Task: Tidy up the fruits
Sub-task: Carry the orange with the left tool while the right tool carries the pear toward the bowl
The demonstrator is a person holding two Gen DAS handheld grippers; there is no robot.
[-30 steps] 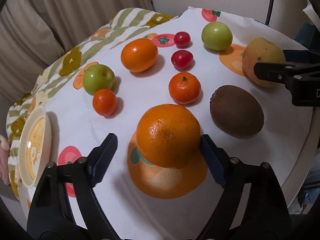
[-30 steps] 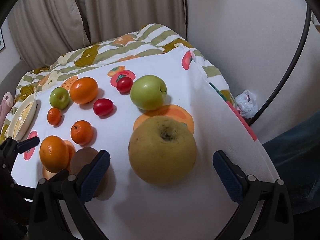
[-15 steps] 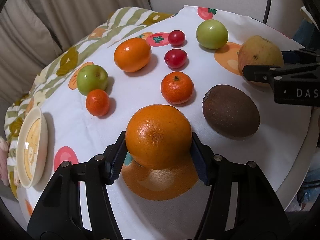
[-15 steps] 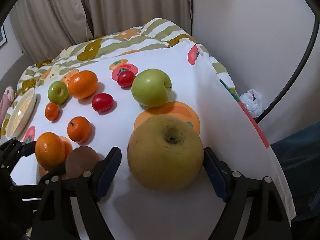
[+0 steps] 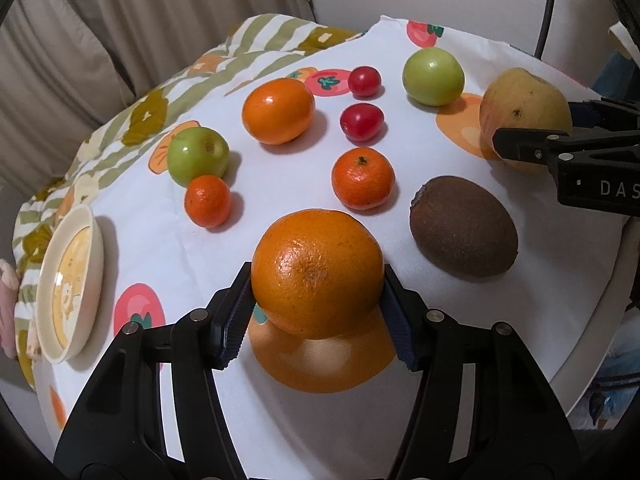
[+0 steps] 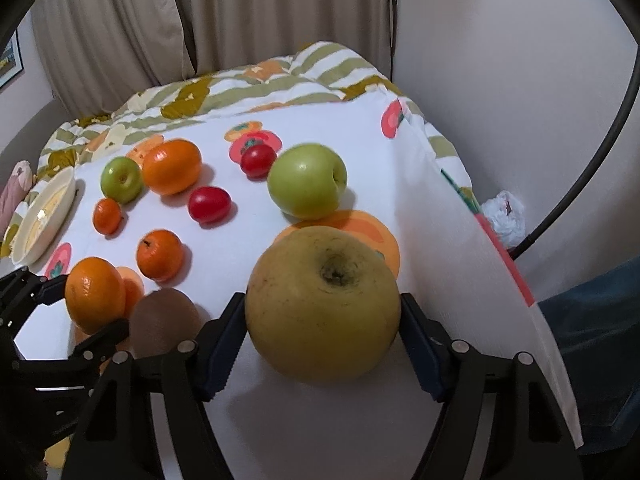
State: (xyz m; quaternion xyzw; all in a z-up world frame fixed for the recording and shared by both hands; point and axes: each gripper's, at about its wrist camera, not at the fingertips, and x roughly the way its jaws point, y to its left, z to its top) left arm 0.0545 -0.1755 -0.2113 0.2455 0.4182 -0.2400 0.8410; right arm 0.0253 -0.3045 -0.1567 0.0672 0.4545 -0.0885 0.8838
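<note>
My left gripper (image 5: 318, 316) is shut on a large orange (image 5: 316, 272) and holds it just above the white fruit-print cloth (image 5: 400, 420). My right gripper (image 6: 322, 342) is shut on a big yellow apple (image 6: 322, 304), lifted slightly off the cloth; that apple also shows at the right of the left wrist view (image 5: 524, 112). A brown kiwi (image 5: 464, 226) lies between the two grippers. Other fruit on the cloth: two tangerines (image 5: 362, 178) (image 5: 207, 201), an oval orange (image 5: 279, 111), two red tomatoes (image 5: 362, 121) (image 5: 364, 81), a small green apple (image 5: 197, 156) and a larger green apple (image 5: 433, 76).
A cream plate (image 5: 70, 284) sits at the table's left edge. The round table edge (image 5: 592, 360) curves close on the right, with a wall and a black cable (image 6: 592, 168) beyond. Curtains hang behind. A white bag (image 6: 502, 218) lies on the floor.
Both grippers went from open to shut, the left on the large orange and the right on the yellow apple. Both fruits have risen slightly off the cloth.
</note>
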